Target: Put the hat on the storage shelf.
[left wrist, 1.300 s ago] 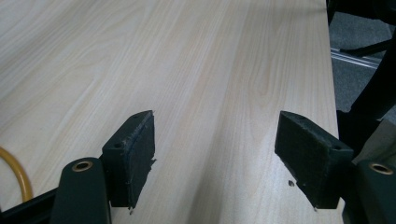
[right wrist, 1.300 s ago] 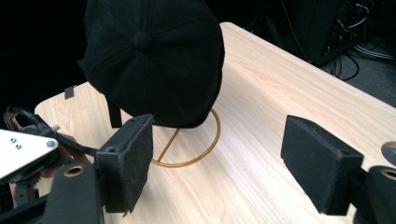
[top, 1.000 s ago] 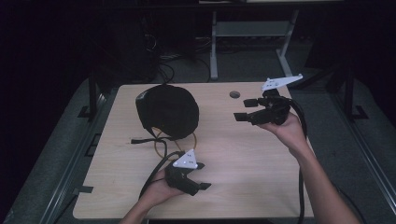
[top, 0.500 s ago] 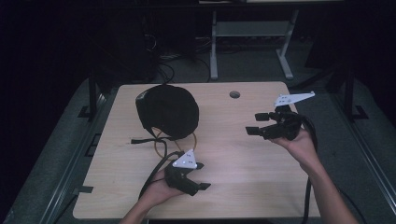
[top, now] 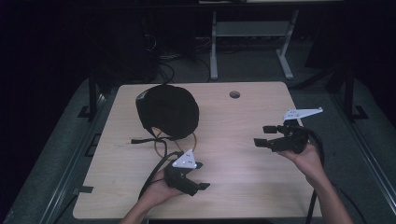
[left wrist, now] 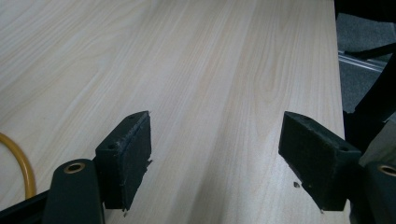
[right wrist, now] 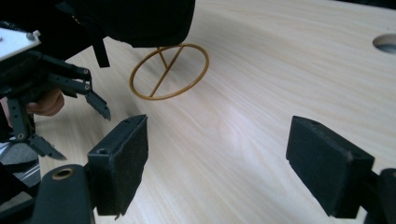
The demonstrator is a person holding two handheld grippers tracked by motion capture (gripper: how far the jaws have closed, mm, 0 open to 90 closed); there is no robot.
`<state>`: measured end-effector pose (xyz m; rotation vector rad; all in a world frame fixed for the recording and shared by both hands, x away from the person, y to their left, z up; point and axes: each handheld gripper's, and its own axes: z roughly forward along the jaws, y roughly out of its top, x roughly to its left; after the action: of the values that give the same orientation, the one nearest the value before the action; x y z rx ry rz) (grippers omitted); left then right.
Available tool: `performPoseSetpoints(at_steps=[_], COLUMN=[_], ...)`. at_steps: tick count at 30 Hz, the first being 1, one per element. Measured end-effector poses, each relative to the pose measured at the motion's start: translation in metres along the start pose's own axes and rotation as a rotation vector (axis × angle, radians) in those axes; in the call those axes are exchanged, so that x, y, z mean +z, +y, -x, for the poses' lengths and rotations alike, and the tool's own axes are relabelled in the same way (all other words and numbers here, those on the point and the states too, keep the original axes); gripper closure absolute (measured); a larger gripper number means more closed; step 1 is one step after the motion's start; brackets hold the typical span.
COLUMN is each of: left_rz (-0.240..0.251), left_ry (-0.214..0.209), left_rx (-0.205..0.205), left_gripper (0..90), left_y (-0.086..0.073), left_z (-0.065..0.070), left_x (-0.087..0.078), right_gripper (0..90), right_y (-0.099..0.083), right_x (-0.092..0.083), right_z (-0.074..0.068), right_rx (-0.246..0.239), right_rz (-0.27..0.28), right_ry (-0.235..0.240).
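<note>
Since the earlier frames the right gripper (top: 262,136) has come down from the far right corner of the tabletop (top: 243,182) and now hangs above its right edge, about halfway along, while the left gripper (top: 201,176) has stayed in place close to the near edge. Both pairs of tongs are wide open and hold nothing; between each pair of black, rough, block-shaped pads (left wrist: 126,161) there is bare wood. The jaws of the left one have just been opening a little more, with nothing between them. Each gripper carries a flat grey three-cornered plate (top: 301,113) on top, and a thick black cable (top: 156,172) trails from the left one. A black helmet (top: 167,110), rounded and with a dull matte surface, lies toward the far left part of the tabletop, well apart from both grippers. Just at its near side lies a thin yellow ring (right wrist: 169,71) with a Y-shaped wire inside, partly under the helmet, and a black strap (top: 140,140) comes out beside it. The tabletop is pale wood with a fine straight grain and rounded corners, and it has a round hole (top: 235,94) near the far edge. Around it the room is dark, with a grey floor (top: 261,65) and a light metal frame (top: 247,42) behind.
</note>
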<state>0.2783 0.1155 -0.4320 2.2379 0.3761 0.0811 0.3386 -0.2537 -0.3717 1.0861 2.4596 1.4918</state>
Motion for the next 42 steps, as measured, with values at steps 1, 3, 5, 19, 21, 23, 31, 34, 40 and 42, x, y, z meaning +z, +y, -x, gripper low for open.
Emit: performPoseSetpoints(at_steps=[1,3,5,19,21,23,31,34,40,42], left_rz=[0.002,0.002,0.003,-0.004,-0.002,0.000,0.005,0.003,0.003,0.004], left_ry=[0.002,0.003,0.008,0.015,0.017,0.018,0.026,0.028,0.027,0.027], left_rx=[-0.002,-0.003,-0.001,-0.012,-0.013,-0.015,-0.021,-0.022,-0.020,-0.017], left_gripper=[25.0,25.0,24.8,24.3,24.3,24.3,24.3,24.3,24.3,24.3], left_y=[0.000,-0.001,-0.001,-0.003,-0.003,-0.003,-0.005,-0.005,-0.005,-0.005], left_z=[0.000,0.000,-0.001,-0.003,-0.003,-0.003,-0.005,-0.005,-0.004,-0.004], left_x=[0.000,-0.001,-0.001,-0.004,-0.005,-0.006,-0.009,-0.009,-0.010,-0.010], right_gripper=[20.3,20.3,20.1,19.4,19.4,19.4,18.0,17.9,17.5,17.5], right_y=[-0.003,-0.008,-0.014,-0.051,-0.056,-0.062,-0.089,-0.099,-0.115,-0.120], right_x=[-0.001,-0.002,-0.003,-0.003,-0.003,-0.003,-0.007,-0.009,-0.010,-0.010], right_z=[0.000,-0.001,-0.002,-0.005,-0.005,-0.006,-0.009,-0.010,-0.011,-0.013], right_rx=[0.001,-0.003,0.000,0.012,0.012,0.017,0.034,0.041,0.057,0.057], right_rz=[0.002,0.005,-0.001,-0.023,-0.027,-0.025,-0.030,-0.022,-0.007,-0.006], right_ry=[-0.001,-0.007,-0.009,-0.025,-0.030,-0.028,-0.036,-0.042,-0.055,-0.061])
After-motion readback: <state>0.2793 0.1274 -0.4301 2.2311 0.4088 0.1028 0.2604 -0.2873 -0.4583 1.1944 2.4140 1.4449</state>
